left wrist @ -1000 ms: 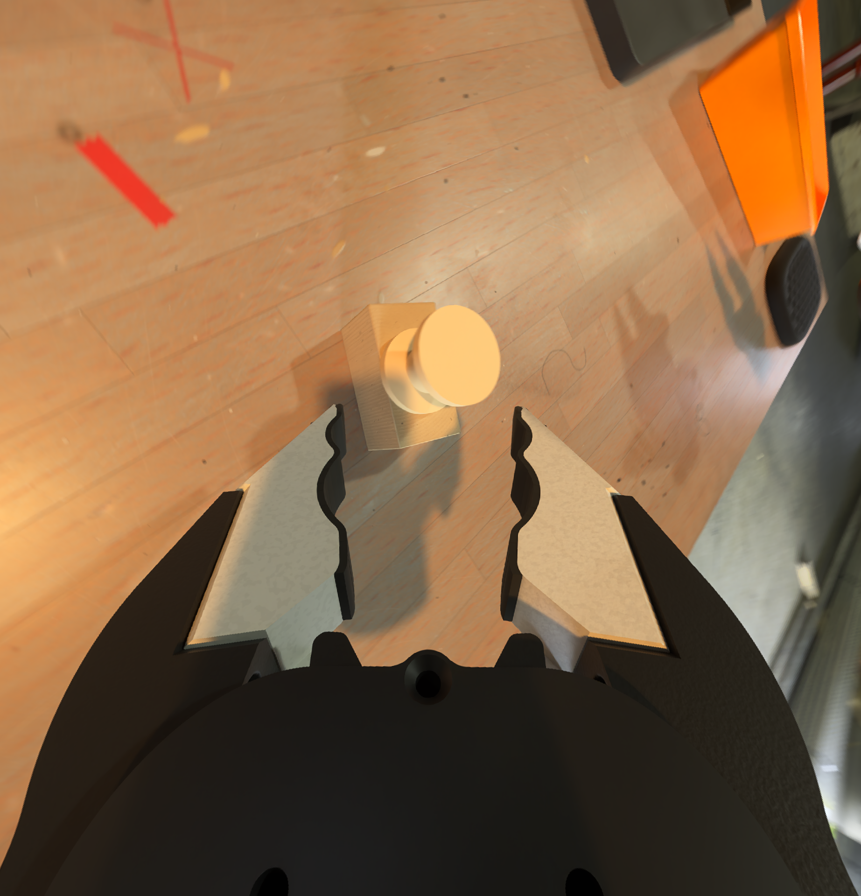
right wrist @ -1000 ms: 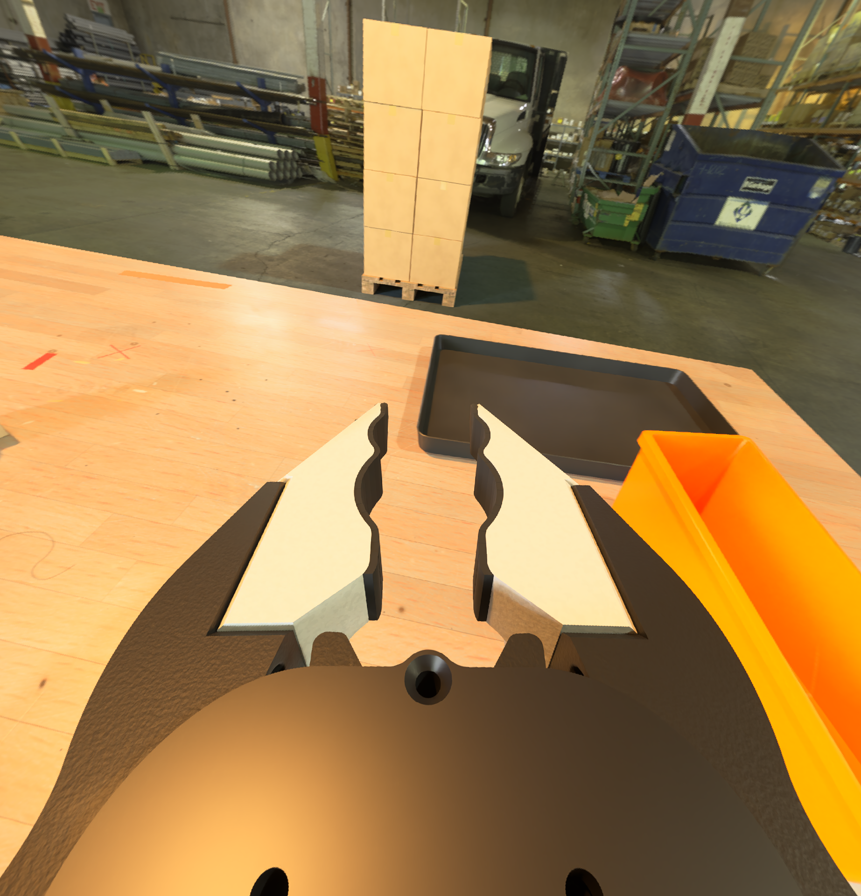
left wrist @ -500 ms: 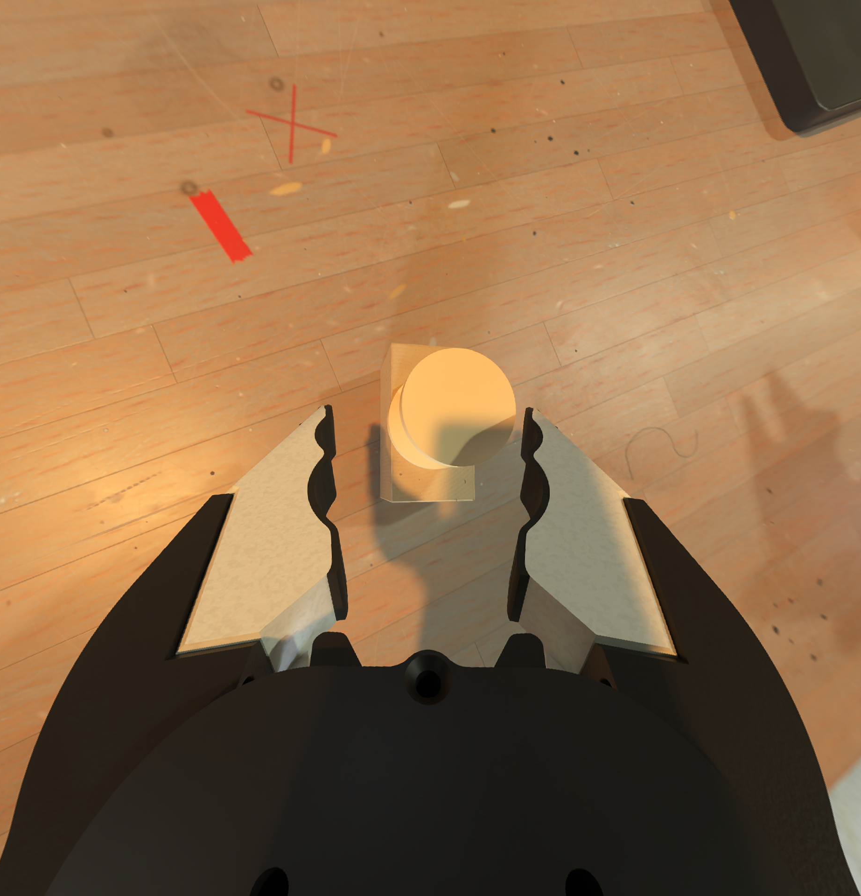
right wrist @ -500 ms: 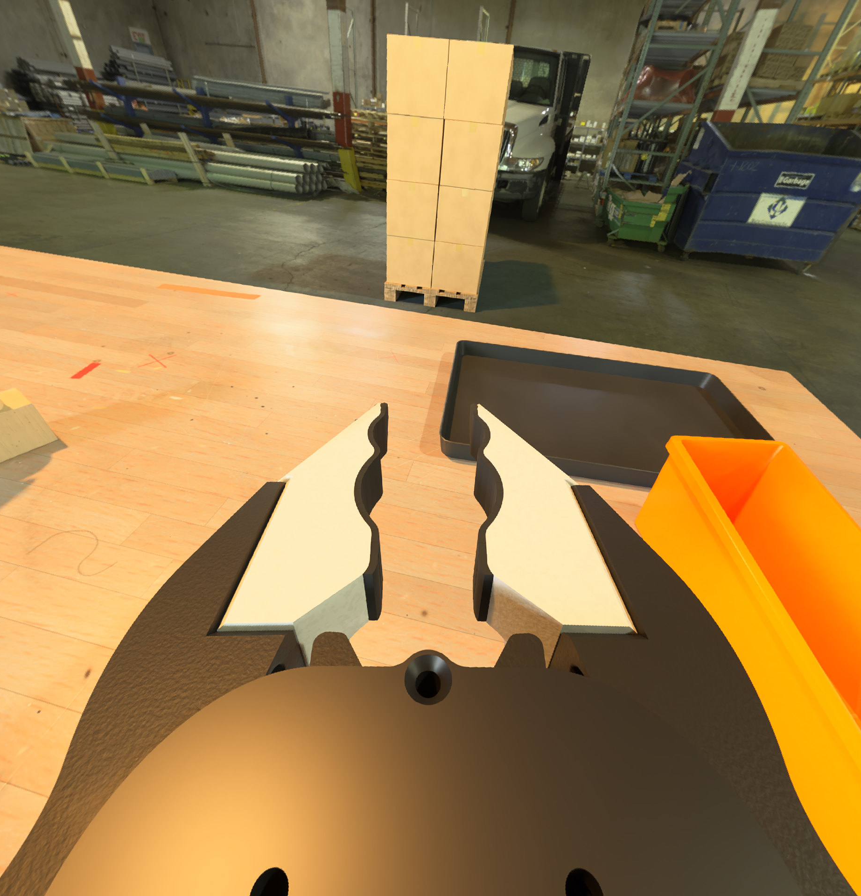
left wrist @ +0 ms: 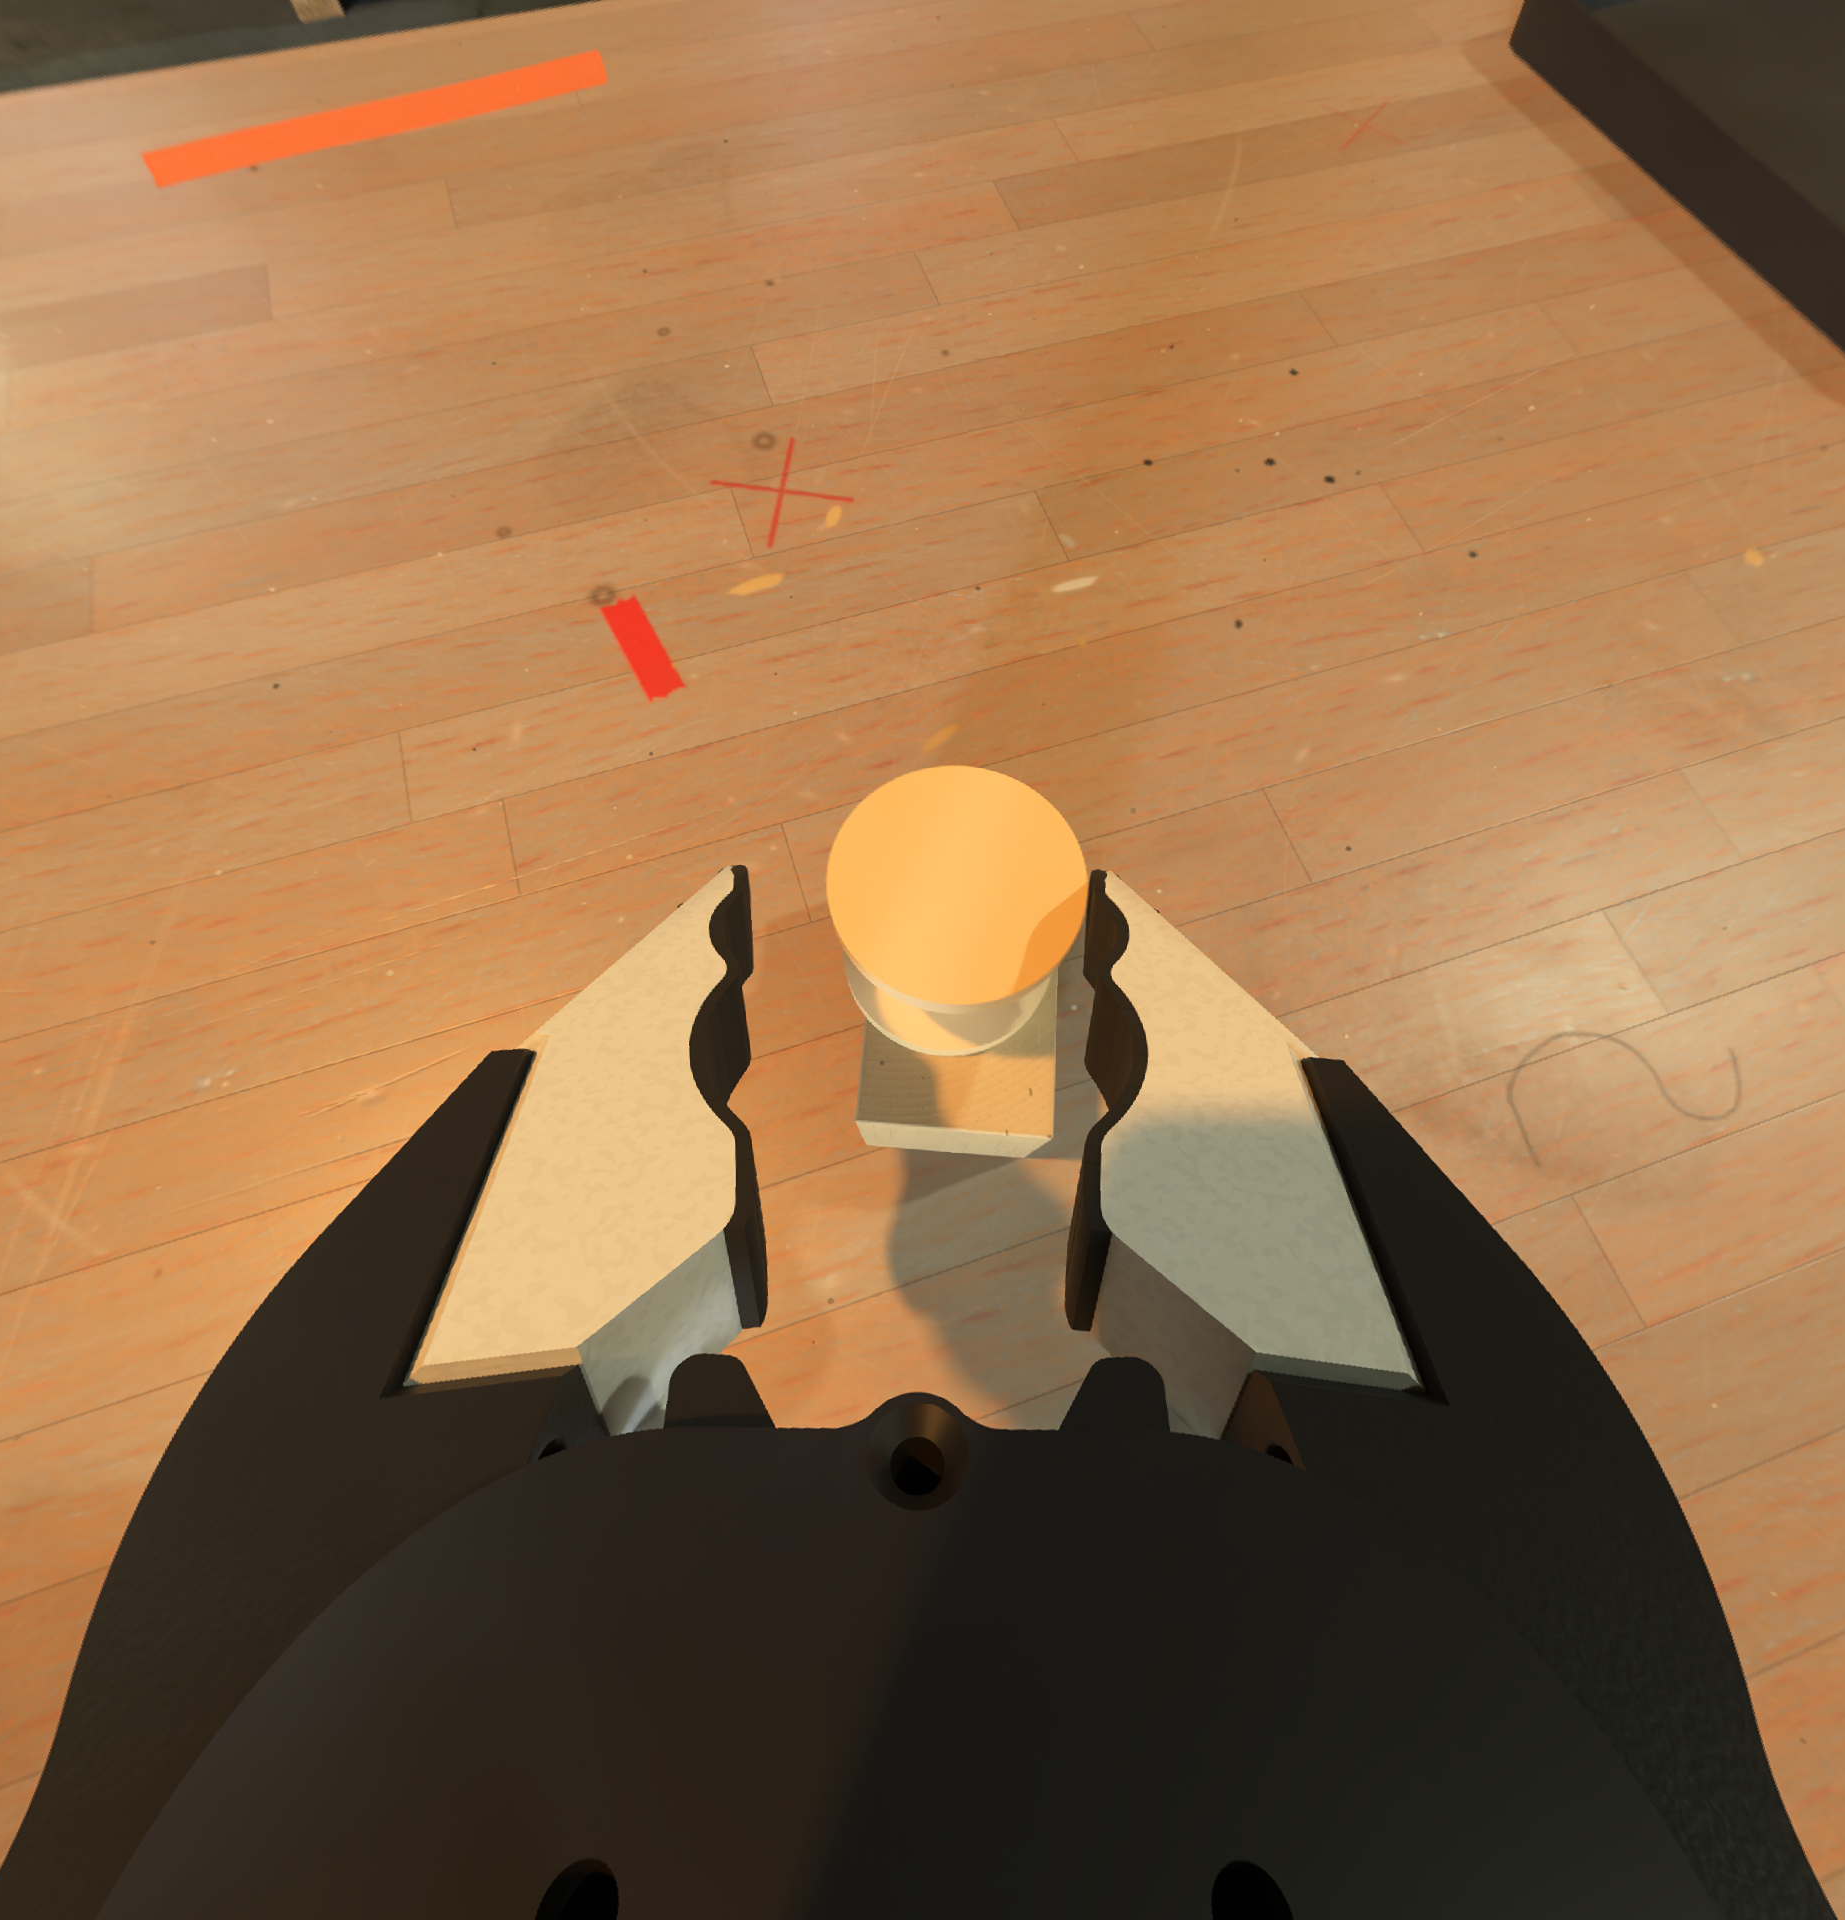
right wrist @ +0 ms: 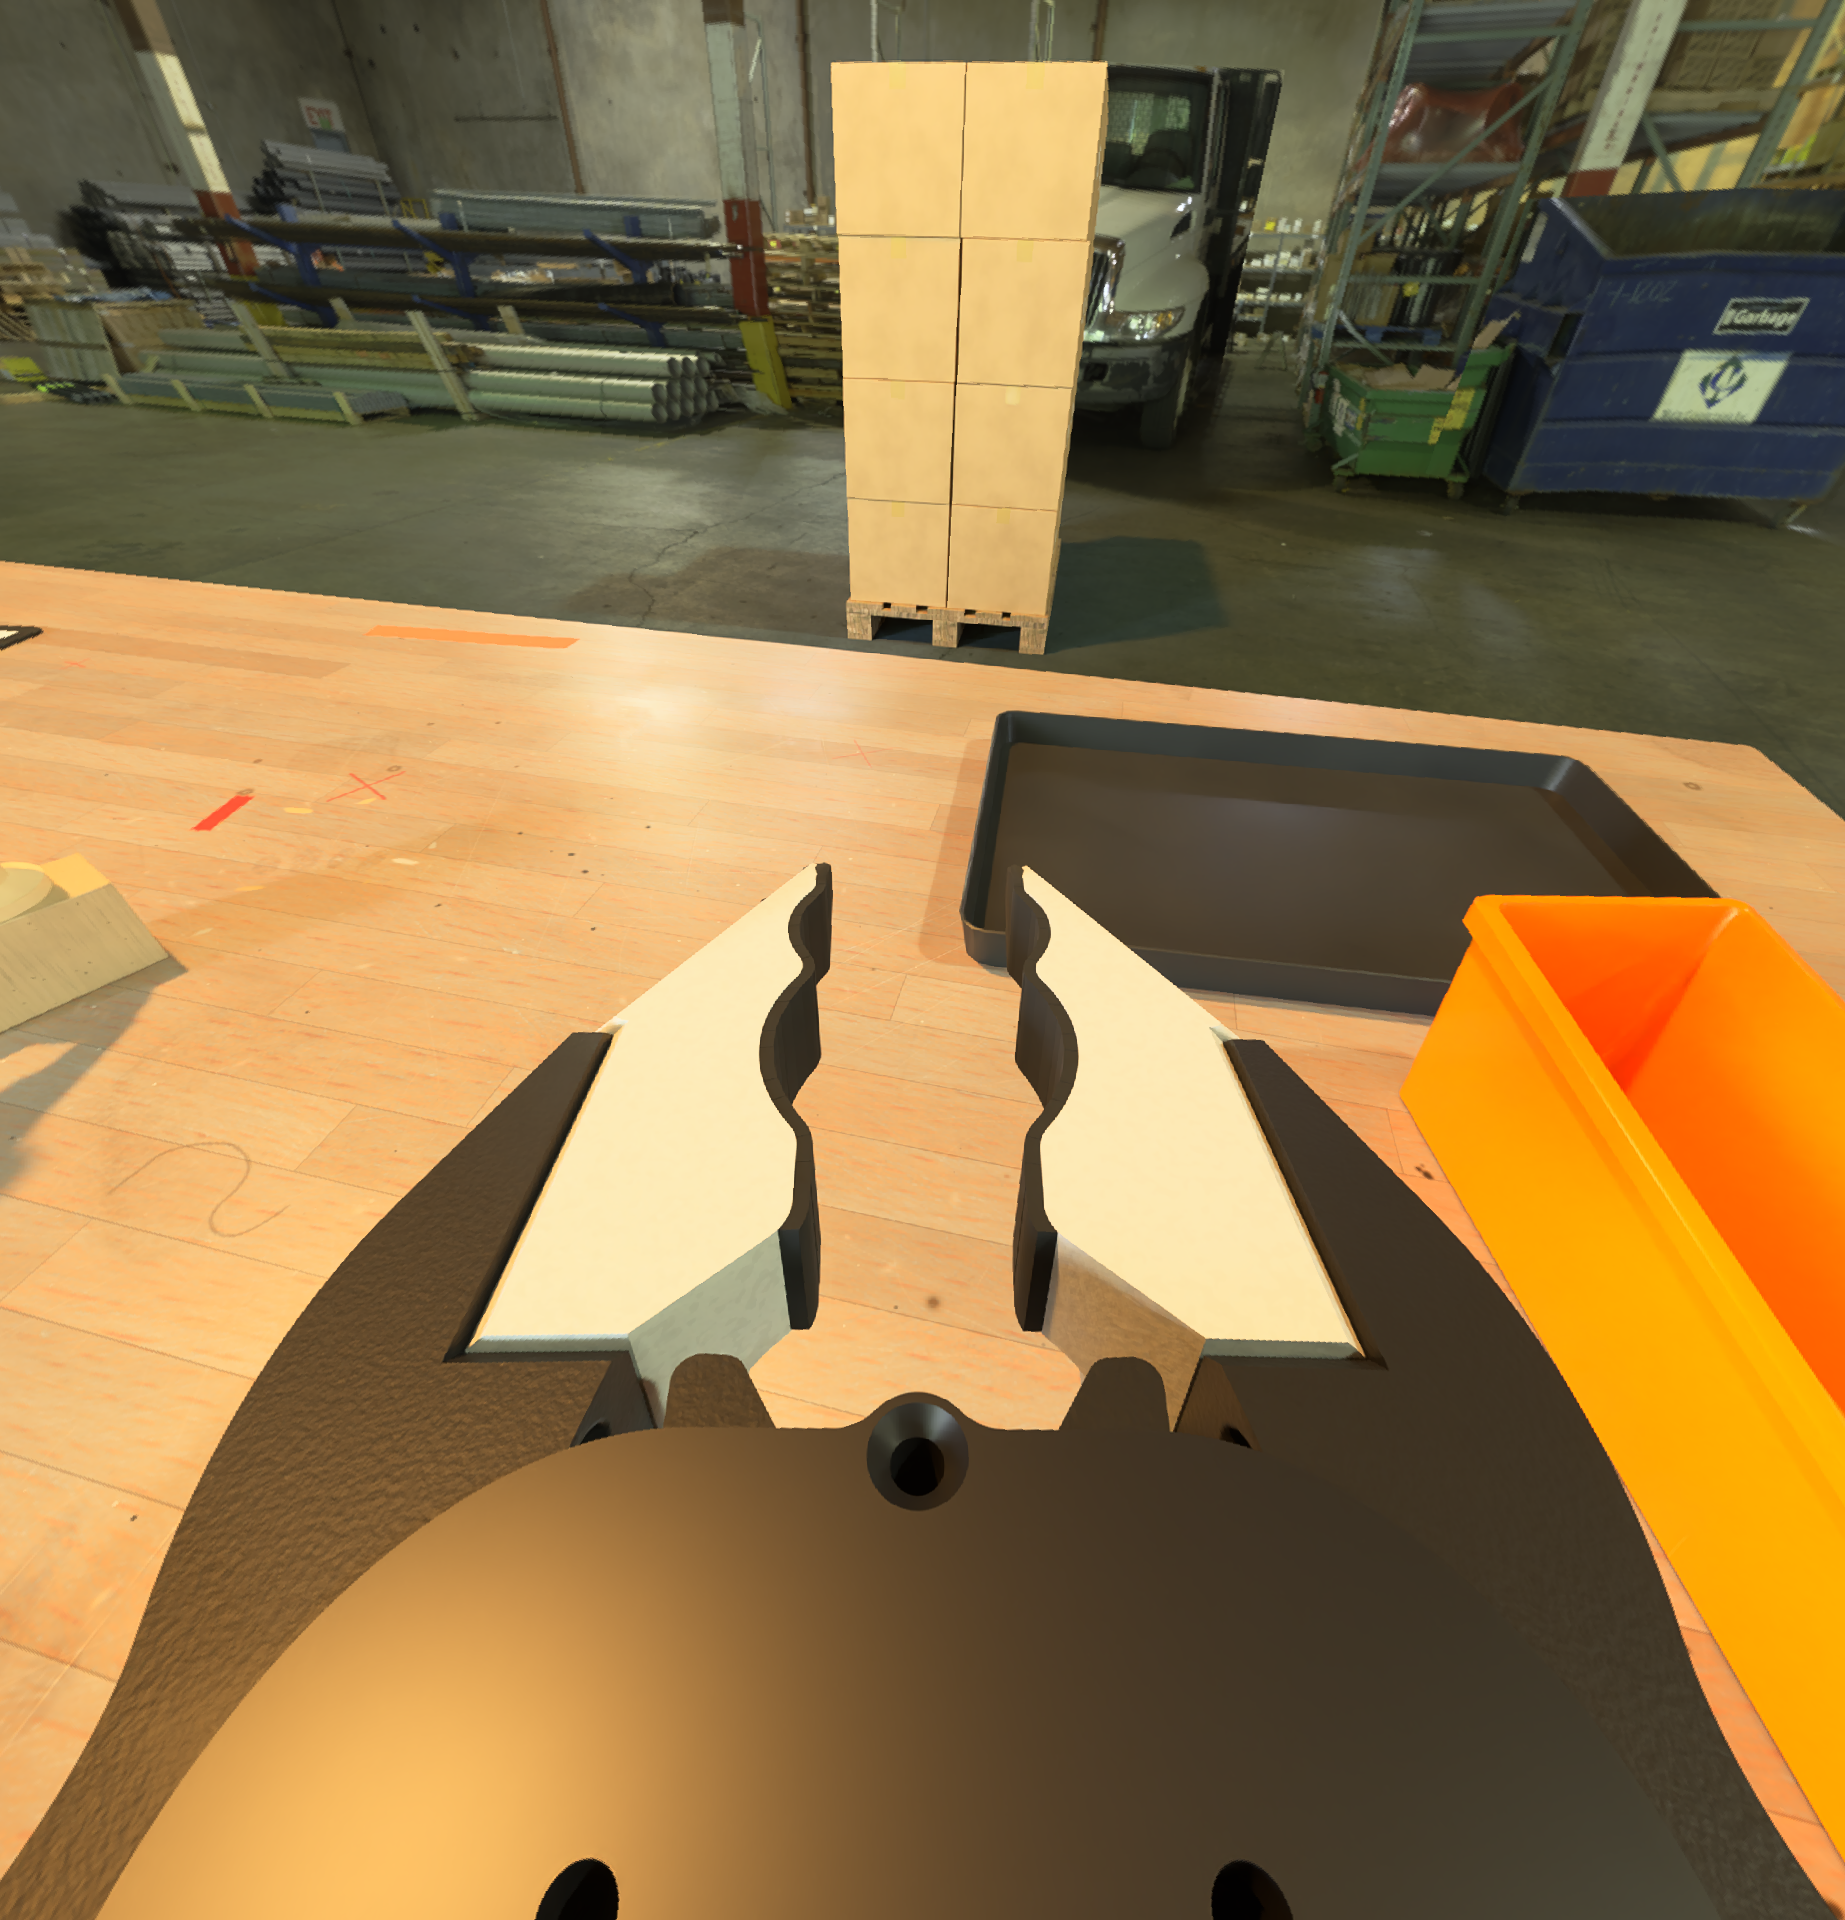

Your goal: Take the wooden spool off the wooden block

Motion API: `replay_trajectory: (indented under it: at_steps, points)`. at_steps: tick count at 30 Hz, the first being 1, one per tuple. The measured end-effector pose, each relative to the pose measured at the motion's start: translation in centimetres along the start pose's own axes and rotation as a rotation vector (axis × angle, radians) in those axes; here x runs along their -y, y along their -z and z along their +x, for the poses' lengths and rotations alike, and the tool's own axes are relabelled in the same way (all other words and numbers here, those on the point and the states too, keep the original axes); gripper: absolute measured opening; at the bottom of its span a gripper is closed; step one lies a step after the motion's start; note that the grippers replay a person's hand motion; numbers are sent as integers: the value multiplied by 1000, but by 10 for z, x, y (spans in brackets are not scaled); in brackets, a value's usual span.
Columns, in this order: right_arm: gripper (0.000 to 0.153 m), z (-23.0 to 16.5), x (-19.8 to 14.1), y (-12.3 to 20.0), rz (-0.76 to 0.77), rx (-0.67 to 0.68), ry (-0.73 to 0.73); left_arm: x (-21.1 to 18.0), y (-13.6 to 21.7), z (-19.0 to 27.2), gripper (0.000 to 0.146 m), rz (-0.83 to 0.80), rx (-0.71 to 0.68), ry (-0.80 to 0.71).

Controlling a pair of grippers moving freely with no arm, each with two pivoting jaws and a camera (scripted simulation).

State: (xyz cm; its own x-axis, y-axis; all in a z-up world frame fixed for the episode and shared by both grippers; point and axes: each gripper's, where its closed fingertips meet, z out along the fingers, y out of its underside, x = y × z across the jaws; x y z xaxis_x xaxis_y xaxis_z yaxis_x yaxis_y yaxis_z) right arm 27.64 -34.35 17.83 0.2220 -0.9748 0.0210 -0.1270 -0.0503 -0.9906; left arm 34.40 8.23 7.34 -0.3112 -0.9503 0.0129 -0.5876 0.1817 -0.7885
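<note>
Nearest, left gripper (left wrist: 916, 883): jaws apart, holding nothing, fingers either side of the spool (left wrist: 954, 899). Right fingertip (left wrist: 1097, 904) looks just beside the spool's top disc; can't tell if touching. Left fingertip clear of it.
Spool: pale wood, upright, round top facing up, sits on the block (left wrist: 957, 1101). Not lifted yet.
Block: light wood, flat on the table (left wrist: 274, 831), between the fingers, approx centred.
Table: wood planks. Beyond the spool, short red tape strip (left wrist: 643, 646), then a thin red X mark (left wrist: 783, 494); further back, long orange tape strip (left wrist: 372, 116) near the far edge. Pencil squiggle (left wrist: 1624, 1091) to the right.
Right gripper (right wrist: 918, 883): jaws apart w/ a narrow gap, empty, above bare table, well apart from the spool and block, which show at the right wrist view's far left edge.
Ahead of it, black tray (right wrist: 1313, 748), empty. Orange bin (right wrist: 1520, 1143) just right of the gripper, in front of the tray.
Past the table: stack of cardboard boxes (right wrist: 959, 312) on a pallet, white truck (right wrist: 1157, 260) behind, blue dumpster (right wrist: 1676, 343) at right.
</note>
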Motion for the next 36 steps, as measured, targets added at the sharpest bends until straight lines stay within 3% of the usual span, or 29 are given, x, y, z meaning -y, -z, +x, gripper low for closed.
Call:
replay_trajectory:
  at_steps: [5,12,18,23,30,36]
  points:
    - [33,0,-3,-2,-5,3,-12,-10,0,9,60,-23,14,-64]
    - [33,-4,-5,-6,-14,15,-9,-11,-7,11,57,14,-61,-11]
    - [34,-20,2,-7,7,55,-19,-8,-1,12,48,113,-41,-130]
    - [38,-61,7,-18,23,176,-54,12,25,16,48,226,-2,-241]
    - [45,-143,11,-31,11,391,-54,64,89,37,48,415,54,-409]
    - [56,-203,24,-25,59,615,-261,92,136,69,48,524,113,-631]
